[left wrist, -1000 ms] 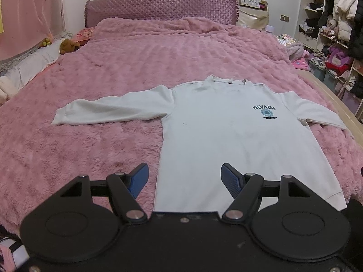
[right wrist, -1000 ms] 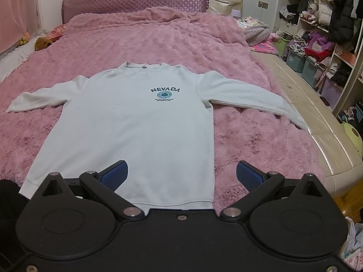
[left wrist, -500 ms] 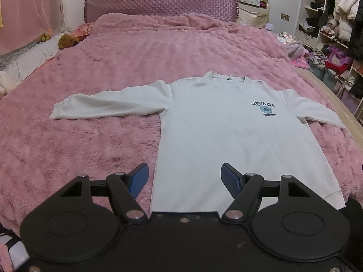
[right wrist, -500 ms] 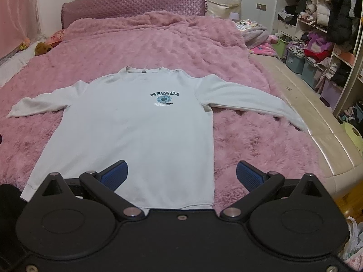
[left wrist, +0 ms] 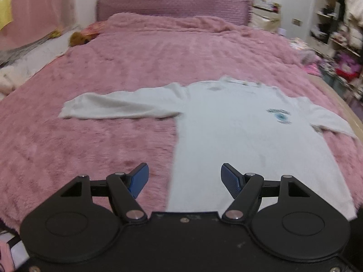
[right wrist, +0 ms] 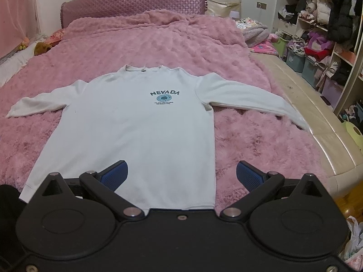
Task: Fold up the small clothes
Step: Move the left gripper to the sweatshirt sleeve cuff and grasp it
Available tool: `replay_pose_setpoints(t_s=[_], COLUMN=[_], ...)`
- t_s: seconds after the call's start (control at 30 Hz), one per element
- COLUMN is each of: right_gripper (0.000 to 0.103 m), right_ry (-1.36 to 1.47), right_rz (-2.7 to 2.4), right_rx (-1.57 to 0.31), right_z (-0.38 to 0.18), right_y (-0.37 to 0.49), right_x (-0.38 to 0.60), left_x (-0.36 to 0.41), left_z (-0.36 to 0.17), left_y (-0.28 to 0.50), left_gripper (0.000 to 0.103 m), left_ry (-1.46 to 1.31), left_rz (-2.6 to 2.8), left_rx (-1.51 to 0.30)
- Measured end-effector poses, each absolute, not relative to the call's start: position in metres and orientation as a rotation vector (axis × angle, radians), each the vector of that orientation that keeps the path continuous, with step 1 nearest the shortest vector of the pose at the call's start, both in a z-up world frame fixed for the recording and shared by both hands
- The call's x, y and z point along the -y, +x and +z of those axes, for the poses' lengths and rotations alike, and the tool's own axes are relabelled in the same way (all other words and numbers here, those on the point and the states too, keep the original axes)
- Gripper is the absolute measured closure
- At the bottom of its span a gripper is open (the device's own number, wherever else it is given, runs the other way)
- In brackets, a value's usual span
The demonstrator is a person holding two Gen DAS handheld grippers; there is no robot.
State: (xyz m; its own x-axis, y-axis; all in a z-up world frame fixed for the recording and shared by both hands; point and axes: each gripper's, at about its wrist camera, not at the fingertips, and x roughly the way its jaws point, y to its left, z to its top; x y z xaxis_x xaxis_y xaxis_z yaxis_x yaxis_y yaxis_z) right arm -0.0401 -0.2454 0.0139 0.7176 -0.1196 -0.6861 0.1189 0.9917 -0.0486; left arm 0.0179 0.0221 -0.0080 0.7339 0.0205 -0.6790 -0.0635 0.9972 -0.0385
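Two grippers of mine, both spread wide and holding nothing, above one white sweatshirt (right wrist: 140, 127) on the bed.

My left gripper (left wrist: 185, 178) hangs over the shirt's near left edge, my right gripper (right wrist: 181, 176) over its near right hem corner; neither touches cloth. The sweatshirt lies flat, print up, sleeves spread out, on the pink fuzzy blanket (right wrist: 158, 43). At the right, by the shelves, storage bins (right wrist: 302, 62) stand heaped with clothes; what exactly is in them I cannot tell.
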Motion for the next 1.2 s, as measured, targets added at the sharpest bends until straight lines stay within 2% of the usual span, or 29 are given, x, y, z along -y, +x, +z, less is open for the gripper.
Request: replay_pose_setpoints(t_s=[0.57,0.9,1.2], right_gripper=[0.003,0.003,0.003], right_ry=[-0.035,-0.038,-0.089], right_rz=[-0.135,-0.178,-0.192], right_rx=[-0.778,-0.803,-0.811], right_z=[-0.017,-0.061,-0.073], right_y=[0.066,0.152,0.181], right_x=[0.209,0.191,0.186], left_x=[-0.258,-0.334,-0.386], left_z=[-0.11,-0.149,-0.175], left_y=[0.16,0.249,0.294], left_gripper=[0.031,0.031,0.031], left_ry=[-0.287,-0.321,-0.499], left_rz=[0.554,0.52,0.552], left_rx=[-0.722,-0.686,-0.677])
